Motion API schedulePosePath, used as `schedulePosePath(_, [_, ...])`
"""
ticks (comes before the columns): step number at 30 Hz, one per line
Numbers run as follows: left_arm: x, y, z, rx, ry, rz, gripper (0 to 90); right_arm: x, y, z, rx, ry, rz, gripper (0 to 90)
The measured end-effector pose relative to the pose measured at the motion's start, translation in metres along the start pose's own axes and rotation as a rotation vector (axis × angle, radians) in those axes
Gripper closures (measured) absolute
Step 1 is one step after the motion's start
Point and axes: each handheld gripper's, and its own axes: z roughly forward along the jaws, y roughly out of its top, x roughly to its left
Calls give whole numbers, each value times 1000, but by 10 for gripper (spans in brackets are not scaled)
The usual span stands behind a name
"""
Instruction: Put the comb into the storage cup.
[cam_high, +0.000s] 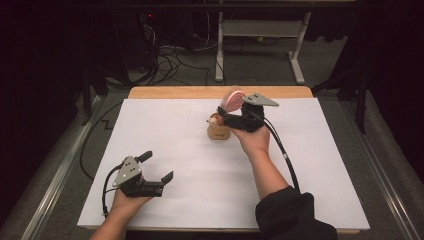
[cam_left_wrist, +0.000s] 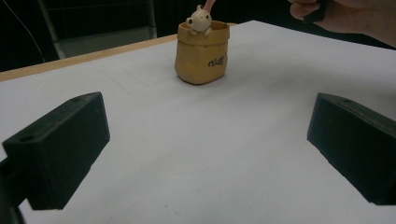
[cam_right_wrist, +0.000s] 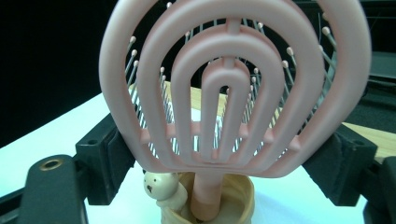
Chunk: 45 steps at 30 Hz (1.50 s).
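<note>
High view: right gripper (cam_high: 231, 111) up at far centre of white table (cam_high: 210, 190), jaws closed on the head of a pink vented hairbrush (cam_high: 233, 99), brush upright, handle pointing down into a small tan holder cup (cam_high: 219, 131) with a bear figurine (cam_high: 215, 119) on its rim. Left gripper (cam_high: 156, 168) resting low at near left, jaws spread wide, holding nothing, well apart from the cup. Left gripper view: two black jaws apart over bare table; cup ahead, standing upright on its own, unbraced; bear on the near rim, a sliver of pink handle rising behind it; right hand (cam_left_wrist: 345, 16) at top right. Right gripper view: brush head (cam_right_wrist: 233, 84) clamped between the pads at its lower edges, handle (cam_right_wrist: 205, 196) down inside the cup mouth, just beside the bear (cam_right_wrist: 161, 189); whether handle end touches cup floor cannot be told. Risks, as judged: cup looks light and nobody steadies it, so any sideways pull or push on the handle could tip or drag it. Handle close to bear, so a tilt could catch the figurine and lever the cup over. Grip on curved, slotted plastic ribs, so brush could pivot or slip in the pads. Let go while off-vertical, the top-heavy brush could topple the cup.
</note>
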Motion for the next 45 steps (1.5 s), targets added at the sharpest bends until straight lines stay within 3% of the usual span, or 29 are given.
schedulePosePath(16, [-1,0,1,5,-3,6,0,-12,-11,-11,16,-19,31,175])
schedulePosePath(45, [-2,0,2,10,-6,9,0,-20,-22,-21,31,-34,34,158])
